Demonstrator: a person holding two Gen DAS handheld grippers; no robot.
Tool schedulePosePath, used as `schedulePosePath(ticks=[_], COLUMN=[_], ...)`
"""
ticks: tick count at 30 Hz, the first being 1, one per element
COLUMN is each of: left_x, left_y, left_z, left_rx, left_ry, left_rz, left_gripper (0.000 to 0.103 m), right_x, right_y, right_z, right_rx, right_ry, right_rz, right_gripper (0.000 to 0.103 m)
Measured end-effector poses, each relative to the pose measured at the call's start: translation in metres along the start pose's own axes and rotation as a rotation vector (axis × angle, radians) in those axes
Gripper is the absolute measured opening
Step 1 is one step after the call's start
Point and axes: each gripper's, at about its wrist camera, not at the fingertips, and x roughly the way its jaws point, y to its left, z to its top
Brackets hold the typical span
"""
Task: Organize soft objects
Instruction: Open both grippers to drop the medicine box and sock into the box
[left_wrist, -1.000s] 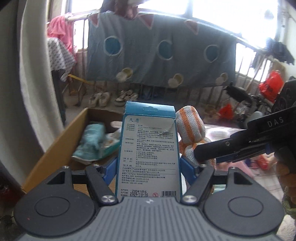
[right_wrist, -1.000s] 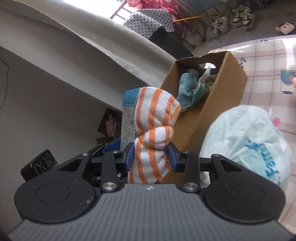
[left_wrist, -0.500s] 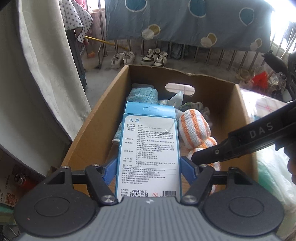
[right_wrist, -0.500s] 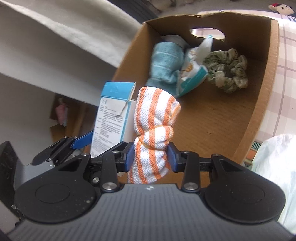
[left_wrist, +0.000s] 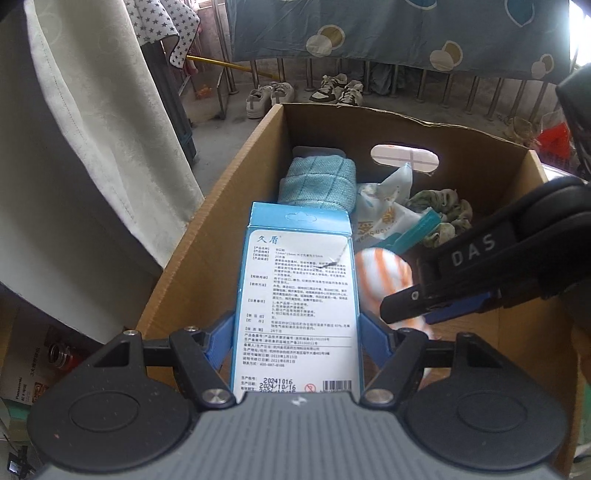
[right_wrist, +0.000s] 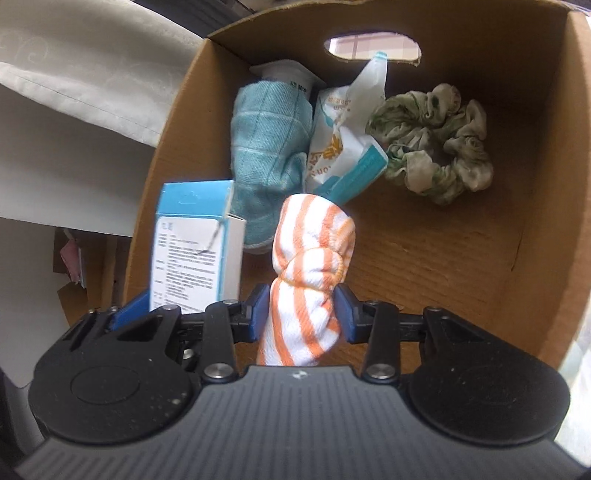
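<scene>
My left gripper (left_wrist: 295, 334) is shut on a blue-and-white printed box (left_wrist: 297, 295) and holds it over the open cardboard box (left_wrist: 207, 229). My right gripper (right_wrist: 301, 314) is shut on a knotted orange-and-white striped cloth (right_wrist: 314, 251) and holds it inside the cardboard box (right_wrist: 535, 258), beside the blue box (right_wrist: 195, 251). The striped cloth also shows blurred in the left wrist view (left_wrist: 384, 280), with the right gripper (left_wrist: 480, 277) across it.
In the cardboard box lie a teal towel (right_wrist: 269, 140), a white-and-teal packet (right_wrist: 343, 140) and a green scrunchie (right_wrist: 436, 144). A cream curtain (left_wrist: 92, 122) hangs left of the box. Shoes (left_wrist: 269, 98) stand on the floor beyond it.
Both grippers have gone further forward and down into the cardboard box with their loads. The box's inside now fills both views.
</scene>
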Motion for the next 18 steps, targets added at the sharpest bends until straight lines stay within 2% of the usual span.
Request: schedulePosePath(ticks=[7,10,13,18], left_x=[0.006,-0.003,-0.012,-0.014], left_y=[0.002,0.001,-0.005,-0.029], left_z=[0.001,0.001,0.004,0.014], left_rx=[-0.023,-0.033,-0.035,-0.029], left_ry=[0.015,0.001,-0.012,-0.003], left_rz=[-0.019,-0.043,-0.074,-0.160], left_gripper=[0.073,0.073,0.073,0.073], right_x=[0.010,0.001,-0.026,-0.098], right_y=[-0.003,-0.002,-0.004,-0.025], right_z=[0.000,0.001,0.000,-0.007], right_rx=[0.013,-0.014,-0.041,-0.044], right_ry=[-0.003,-0.043,-0.108,-0.241], right_rz=[0.003,0.026,0.072,0.192], right_gripper=[0.039,0.041,0.043,0.049])
